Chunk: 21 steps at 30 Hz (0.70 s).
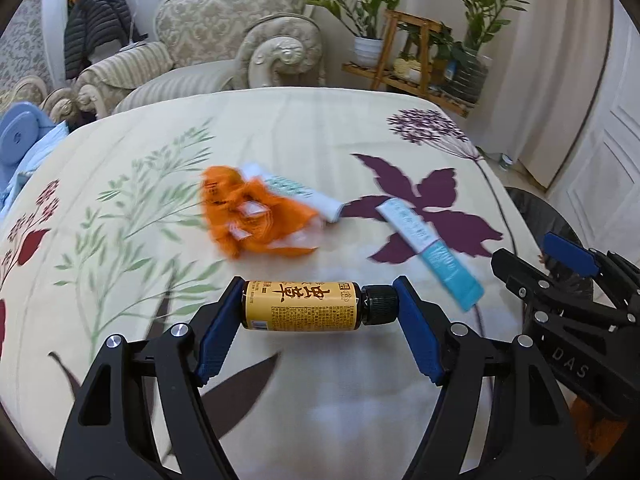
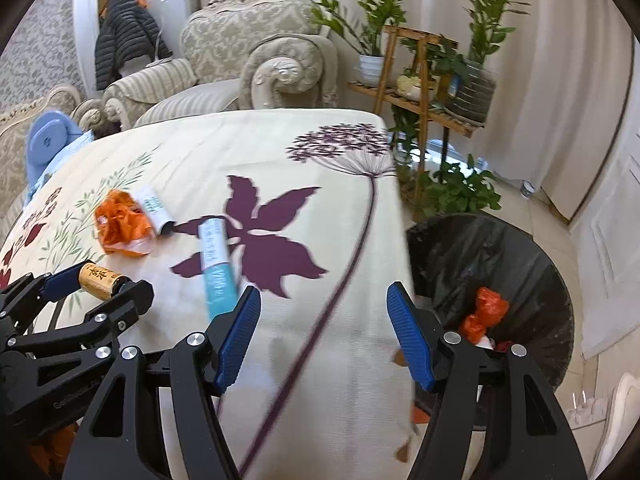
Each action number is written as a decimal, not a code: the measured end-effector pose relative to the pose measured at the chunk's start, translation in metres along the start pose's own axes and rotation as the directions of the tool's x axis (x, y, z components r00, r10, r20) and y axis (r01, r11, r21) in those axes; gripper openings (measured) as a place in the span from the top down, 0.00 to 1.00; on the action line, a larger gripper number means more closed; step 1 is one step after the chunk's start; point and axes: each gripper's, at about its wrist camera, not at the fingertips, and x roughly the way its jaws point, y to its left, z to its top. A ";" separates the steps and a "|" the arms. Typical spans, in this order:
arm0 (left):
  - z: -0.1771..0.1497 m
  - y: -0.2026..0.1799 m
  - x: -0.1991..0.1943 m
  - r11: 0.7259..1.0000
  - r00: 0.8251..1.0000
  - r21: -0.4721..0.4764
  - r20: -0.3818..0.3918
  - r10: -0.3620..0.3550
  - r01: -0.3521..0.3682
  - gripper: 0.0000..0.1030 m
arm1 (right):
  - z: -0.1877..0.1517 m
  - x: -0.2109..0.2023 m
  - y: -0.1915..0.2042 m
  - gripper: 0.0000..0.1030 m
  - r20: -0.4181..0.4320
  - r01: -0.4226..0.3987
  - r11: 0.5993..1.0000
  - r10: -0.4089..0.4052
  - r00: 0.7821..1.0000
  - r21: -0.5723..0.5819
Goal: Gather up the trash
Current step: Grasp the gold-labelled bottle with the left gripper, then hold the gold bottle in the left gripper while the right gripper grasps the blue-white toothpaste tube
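Note:
My left gripper (image 1: 318, 312) is shut on a small yellow-labelled bottle (image 1: 300, 306) with a black cap, held lengthwise between the blue pads just above the cloth; in the right wrist view the bottle (image 2: 98, 278) shows at the left. Beyond it lie a crumpled orange wrapper (image 1: 252, 212), a white tube (image 1: 296, 194) and a white-and-teal tube (image 1: 432, 242). My right gripper (image 2: 322, 332) stands open over the cloth with nothing between its fingers, the teal tube (image 2: 218, 268) just left of its left pad. A black-lined trash bin (image 2: 532, 248) sits beside the table with orange trash (image 2: 486, 310) inside.
A floral tablecloth (image 1: 280, 140) covers the table. An ornate armchair (image 1: 240, 36) stands behind it. A wooden plant stand (image 2: 420, 80) with potted plants is at the back right. Blue items (image 1: 20, 136) rest at the table's left edge.

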 end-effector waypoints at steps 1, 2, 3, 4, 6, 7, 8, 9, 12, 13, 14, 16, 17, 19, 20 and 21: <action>-0.002 0.006 -0.003 1.000 1.000 -0.006 0.002 0.010 -0.010 0.30 | 0.001 0.001 0.005 0.38 -0.002 -0.009 1.000 0.009 1.000 -0.010; -0.003 0.011 -0.005 1.000 1.000 -0.011 0.003 0.019 -0.018 0.30 | 0.001 0.002 0.008 0.38 -0.003 -0.016 1.000 0.016 1.000 -0.017; -0.004 0.015 -0.007 1.000 1.000 -0.018 0.004 0.026 -0.026 0.30 | 0.002 0.003 0.014 0.38 -0.006 -0.025 0.999 0.025 1.000 -0.027; -0.004 0.021 -0.008 0.999 0.999 -0.027 0.005 0.032 -0.032 0.30 | 0.003 0.004 0.017 0.38 -0.009 -0.030 0.999 0.030 1.000 -0.032; -0.007 0.030 -0.012 0.998 0.999 -0.039 0.006 0.045 -0.045 0.30 | 0.004 0.008 0.026 0.38 -0.018 -0.043 0.998 0.042 0.999 -0.048; -0.009 0.035 -0.014 0.998 0.999 -0.044 0.008 0.053 -0.053 0.30 | 0.004 0.010 0.028 0.40 -0.023 -0.045 0.998 0.043 0.999 -0.054; -0.010 0.039 -0.015 0.997 0.998 -0.048 0.008 0.059 -0.059 0.30 | 0.005 0.012 0.031 0.42 -0.028 -0.046 0.997 0.044 0.999 -0.059; -0.011 0.043 -0.016 0.997 0.998 -0.052 0.008 0.065 -0.065 0.30 | 0.005 0.013 0.033 0.44 -0.032 -0.047 0.997 0.045 0.998 -0.066; -0.015 0.056 -0.019 0.994 0.997 -0.070 0.005 0.081 -0.080 0.30 | 0.007 0.016 0.039 0.48 -0.046 -0.044 0.995 0.040 0.998 -0.087; -0.017 0.059 -0.020 0.993 0.996 -0.077 0.004 0.085 -0.084 0.30 | 0.007 0.017 0.041 0.52 -0.051 -0.044 0.995 0.039 0.998 -0.092; -0.018 0.063 -0.020 0.992 0.996 -0.084 0.003 0.090 -0.090 0.30 | 0.007 0.017 0.042 0.53 -0.055 -0.043 0.994 0.038 0.998 -0.097; -0.020 0.069 -0.020 0.991 0.995 -0.093 -0.001 0.096 -0.095 0.30 | 0.007 0.019 0.043 0.55 -0.063 -0.041 0.994 0.034 0.997 -0.104; -0.021 0.071 -0.019 0.990 0.995 -0.098 -0.004 0.098 -0.098 0.30 | 0.007 0.019 0.044 0.56 -0.067 -0.041 0.993 0.033 0.997 -0.108; -0.022 0.074 -0.019 0.990 0.995 -0.105 -0.006 0.099 -0.099 0.30 | 0.007 0.021 0.045 0.62 -0.080 -0.047 0.992 0.038 0.996 -0.114; -0.023 0.076 -0.019 0.989 0.995 -0.110 -0.007 0.097 -0.097 0.30 | 0.006 0.021 0.046 0.64 -0.084 -0.050 0.992 0.040 0.996 -0.116; -0.023 0.076 -0.019 0.989 0.995 -0.112 -0.008 0.097 -0.097 0.30 | 0.006 0.021 0.047 0.67 -0.086 -0.050 0.991 0.040 0.995 -0.120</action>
